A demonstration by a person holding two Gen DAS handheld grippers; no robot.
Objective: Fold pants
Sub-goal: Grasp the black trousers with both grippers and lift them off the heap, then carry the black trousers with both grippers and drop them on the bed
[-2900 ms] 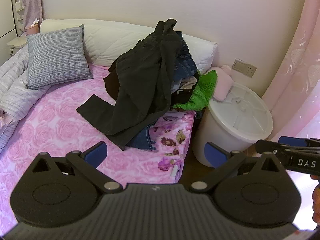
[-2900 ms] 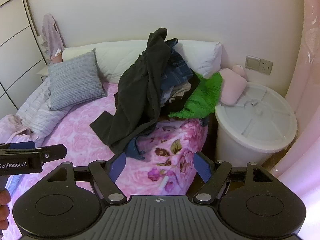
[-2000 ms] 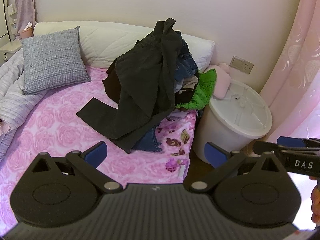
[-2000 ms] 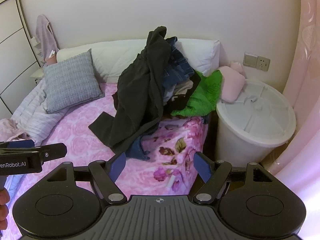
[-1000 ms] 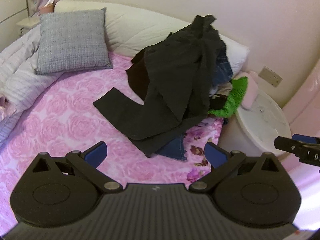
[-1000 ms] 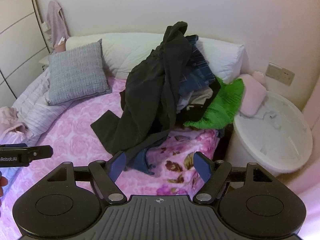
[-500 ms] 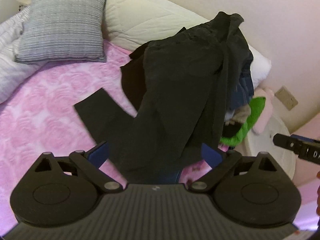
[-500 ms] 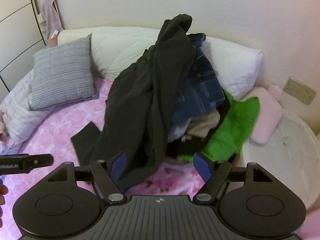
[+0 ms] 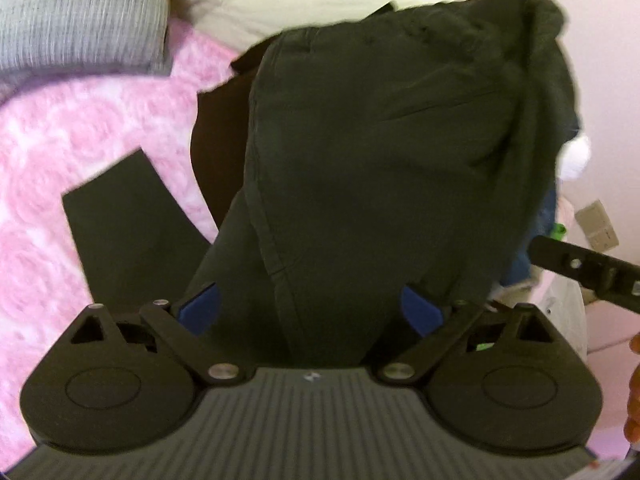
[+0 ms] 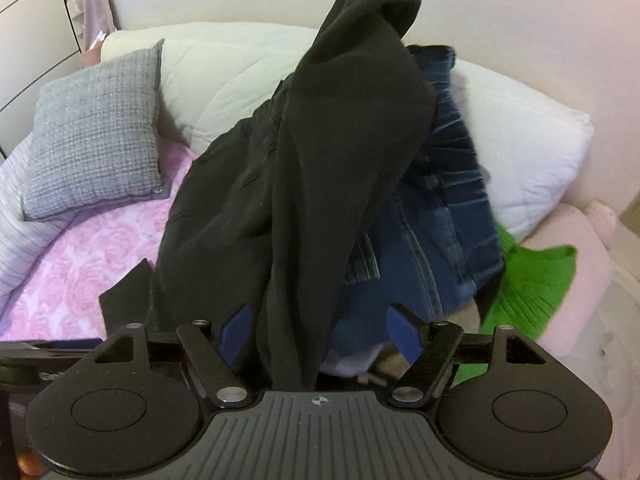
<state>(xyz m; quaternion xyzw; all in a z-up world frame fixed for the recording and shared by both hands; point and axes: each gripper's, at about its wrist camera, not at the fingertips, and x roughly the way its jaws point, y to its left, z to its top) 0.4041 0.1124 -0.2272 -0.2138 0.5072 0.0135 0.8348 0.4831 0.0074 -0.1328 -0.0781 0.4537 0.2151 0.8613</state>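
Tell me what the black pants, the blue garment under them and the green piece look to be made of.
Black pants: smooth matte woven cloth, probably cotton or a blend; flat seams, soft drape.
Blue garment: denim, judging by faded indigo and contrast stitching.
Green piece: likely a knit; ribbed lines show.

Bed (image 10: 80, 272): bare pink sheet on its left part, open passage there up to the grey cushion (image 10: 96, 132). Right part blocked by a clothes heap; black pants (image 9: 380, 140) drape over it, jeans (image 10: 432, 232) and a green garment (image 10: 532, 280) behind. White pillows (image 10: 224, 92) close the head edge.
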